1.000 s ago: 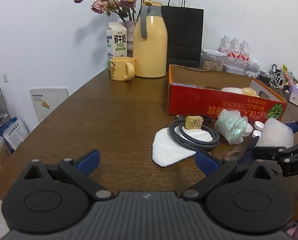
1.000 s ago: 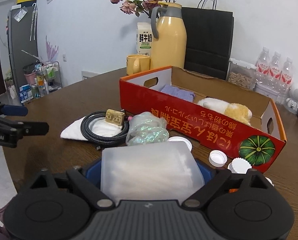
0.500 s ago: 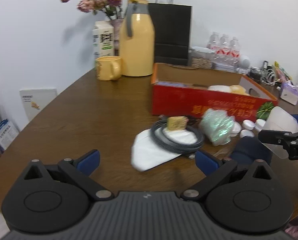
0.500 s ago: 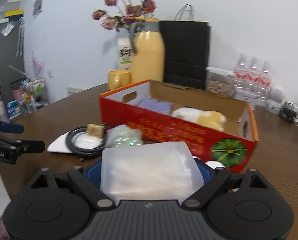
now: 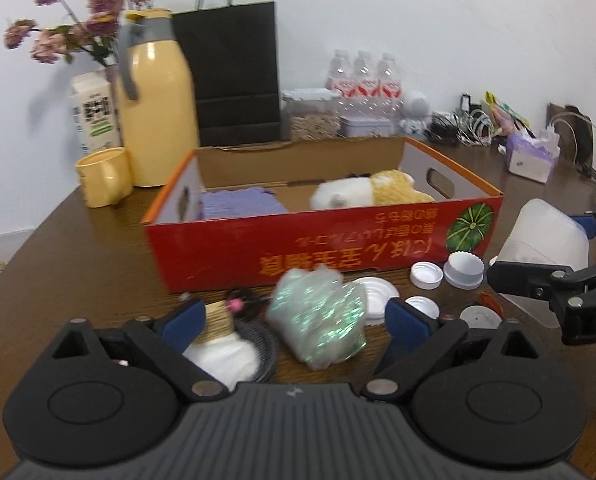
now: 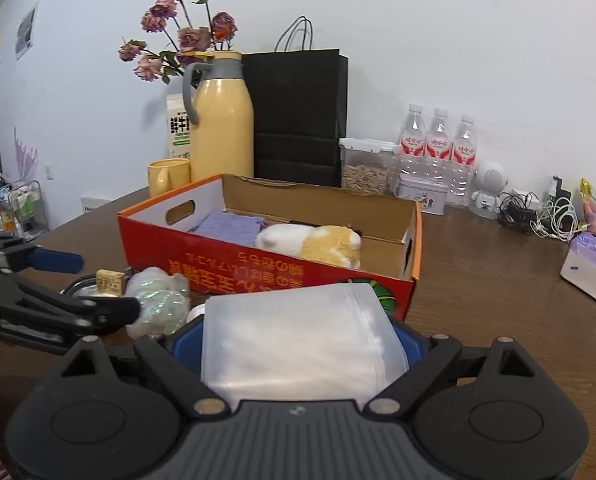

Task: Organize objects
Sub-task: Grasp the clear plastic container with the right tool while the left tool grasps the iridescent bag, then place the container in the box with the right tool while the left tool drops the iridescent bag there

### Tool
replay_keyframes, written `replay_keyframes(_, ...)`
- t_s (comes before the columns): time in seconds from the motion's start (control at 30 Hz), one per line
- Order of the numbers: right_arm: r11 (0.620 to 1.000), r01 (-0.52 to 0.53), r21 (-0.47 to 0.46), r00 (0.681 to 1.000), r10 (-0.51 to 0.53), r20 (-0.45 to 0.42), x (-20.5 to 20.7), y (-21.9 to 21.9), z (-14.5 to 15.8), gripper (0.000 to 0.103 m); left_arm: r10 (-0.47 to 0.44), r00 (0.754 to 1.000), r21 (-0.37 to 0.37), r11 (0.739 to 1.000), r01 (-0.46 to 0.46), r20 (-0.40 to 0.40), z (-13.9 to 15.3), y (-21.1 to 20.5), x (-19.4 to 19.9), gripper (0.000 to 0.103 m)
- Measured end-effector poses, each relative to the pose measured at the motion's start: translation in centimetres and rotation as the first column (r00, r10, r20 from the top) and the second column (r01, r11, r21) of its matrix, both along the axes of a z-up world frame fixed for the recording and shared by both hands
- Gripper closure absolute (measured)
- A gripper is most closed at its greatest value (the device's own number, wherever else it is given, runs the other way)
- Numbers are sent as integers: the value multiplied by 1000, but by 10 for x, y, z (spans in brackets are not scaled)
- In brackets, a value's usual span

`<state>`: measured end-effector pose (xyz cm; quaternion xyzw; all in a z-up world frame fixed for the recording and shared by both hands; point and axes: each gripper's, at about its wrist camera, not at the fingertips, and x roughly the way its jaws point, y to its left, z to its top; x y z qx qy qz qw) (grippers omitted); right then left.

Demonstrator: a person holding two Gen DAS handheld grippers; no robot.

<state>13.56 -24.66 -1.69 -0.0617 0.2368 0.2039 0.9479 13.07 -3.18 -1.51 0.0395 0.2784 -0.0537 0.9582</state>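
Observation:
My right gripper [image 6: 298,344] is shut on a frosted plastic pouch [image 6: 302,340] and holds it above the table, in front of the red cardboard box [image 6: 265,272]; the pouch also shows in the left wrist view [image 5: 546,236]. The box [image 5: 318,252] holds a purple cloth [image 6: 229,226] and a white-and-yellow plush toy [image 6: 318,242]. My left gripper [image 5: 293,316] is open, with an iridescent wrapped bundle [image 5: 318,320] between its fingers on the table. A coiled cable, a small wooden block [image 6: 109,280] and a white cloth [image 5: 221,356] lie at its left finger.
Several white bottle caps [image 5: 426,276] lie by the box's front right corner. A yellow thermos [image 6: 221,124], mug [image 6: 167,176], milk carton, flowers and black paper bag [image 6: 298,116] stand behind. Water bottles [image 6: 438,148], a seed container, chargers and a tissue pack [image 6: 590,264] lie at the right.
Both grippers have risen and moved toward the box. My left gripper has moved right, so the iridescent bundle now sits between its fingers. My right gripper still holds the pouch.

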Motion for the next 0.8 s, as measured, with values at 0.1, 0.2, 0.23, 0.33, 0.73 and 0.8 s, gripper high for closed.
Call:
replay_keyframes(0.1,1000,1,4,1000,-1,-3,4,-2,-2,12,-12,1000,11,1000,12,-20,-6,-7,13,10)
replay_keyframes(0.2,1000,0,7,1000,0,-6,8,-2,-4,12,-10,999,-1,1000,10,-46,-11,-8,23,29)
replay_keyframes(0.23,1000,0,8,1000,1,-6,9,-2,-4,12,-9,998,-8,1000,9,-58,-12,-8,26,34)
replay_keyframes(0.33,1000,-2,11,1000,2,-9,12,0,-6,12,-27,997,-42,999,23,-79,-15,-3,30,59)
replay_keyframes(0.73,1000,-11,19,1000,11,14,17,8,1,12,-11,1000,-84,996,12,14,5,7,20,63)
replay_keyframes(0.8,1000,-15,22,1000,14,27,20,11,5,12,-5,999,-91,996,9,40,14,8,21,63)
